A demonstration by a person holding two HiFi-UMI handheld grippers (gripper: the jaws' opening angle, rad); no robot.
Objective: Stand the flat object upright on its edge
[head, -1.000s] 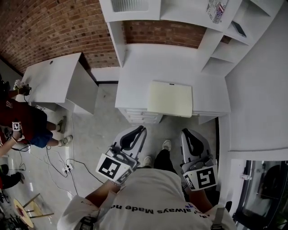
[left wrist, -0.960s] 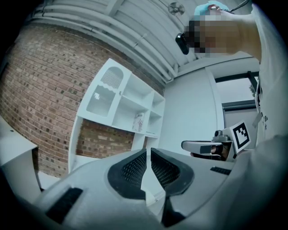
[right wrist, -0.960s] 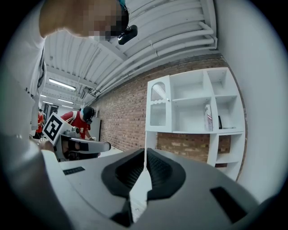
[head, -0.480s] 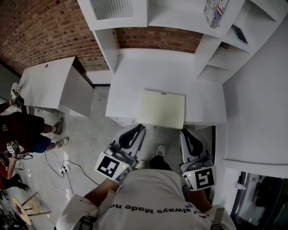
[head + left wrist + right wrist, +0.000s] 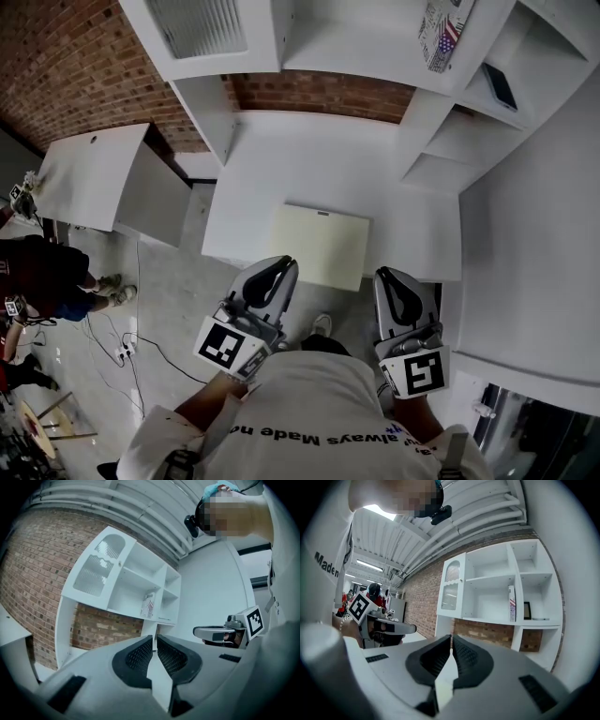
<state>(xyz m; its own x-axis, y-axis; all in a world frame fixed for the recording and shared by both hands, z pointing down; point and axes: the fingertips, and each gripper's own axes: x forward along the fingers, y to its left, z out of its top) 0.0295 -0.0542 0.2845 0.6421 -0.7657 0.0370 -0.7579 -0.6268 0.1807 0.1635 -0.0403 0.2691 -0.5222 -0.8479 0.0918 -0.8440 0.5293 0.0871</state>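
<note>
One pale cream, thin rectangular board [image 5: 320, 246] lies flat on the white desk [image 5: 309, 159] at the centre of the head view. Its near edge sits at the desk's front rim and seems to reach slightly past it. The left gripper [image 5: 274, 272] and the right gripper [image 5: 394, 281] hover just below it in the frame, at its lower left and lower right, neither touching it. Each gripper view shows its own jaws pressed together with nothing between them.

The board looks stiff, light and smooth. On the slick desktop it will likely slide rather than tip if pushed, and its low profile leaves little to pinch from above. The near edge, if it does overhang, seems the best place to grip, one gripper towards each corner.
</note>
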